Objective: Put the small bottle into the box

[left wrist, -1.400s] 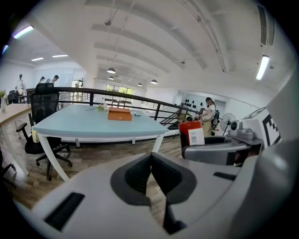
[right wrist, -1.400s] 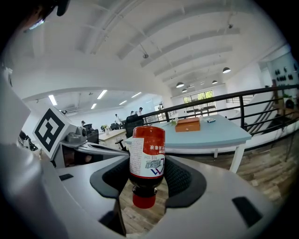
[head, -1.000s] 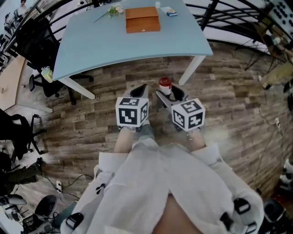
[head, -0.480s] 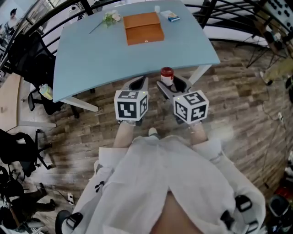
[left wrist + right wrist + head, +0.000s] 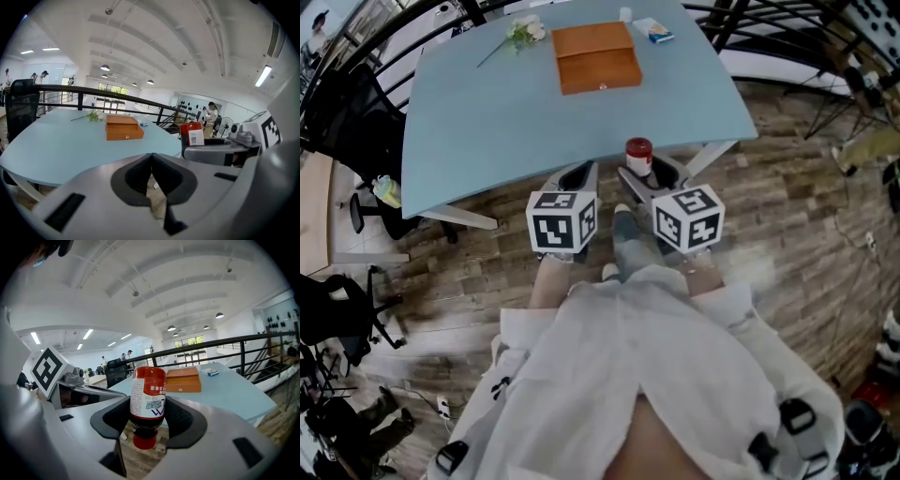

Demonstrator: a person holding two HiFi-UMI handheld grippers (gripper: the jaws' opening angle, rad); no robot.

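Here the right gripper has its jaws clamped on the small bottle, a red one with a white label. The dark pads press its body from both sides, and in the right gripper view its narrow neck and red cap point down. The left gripper hangs just beside it at 9 o'clock, jaws together with nothing between them.

Both grippers are held over the wooden floor, just short of the near edge of the light blue bench. The box, orange-brown with its lid shut, lies on the far part of the bench at 12 o'clock from the grippers, well apart from the bottle. A small flower sprig lies at 10 o'clock from the box, and a small blue and white pack at 2 o'clock.
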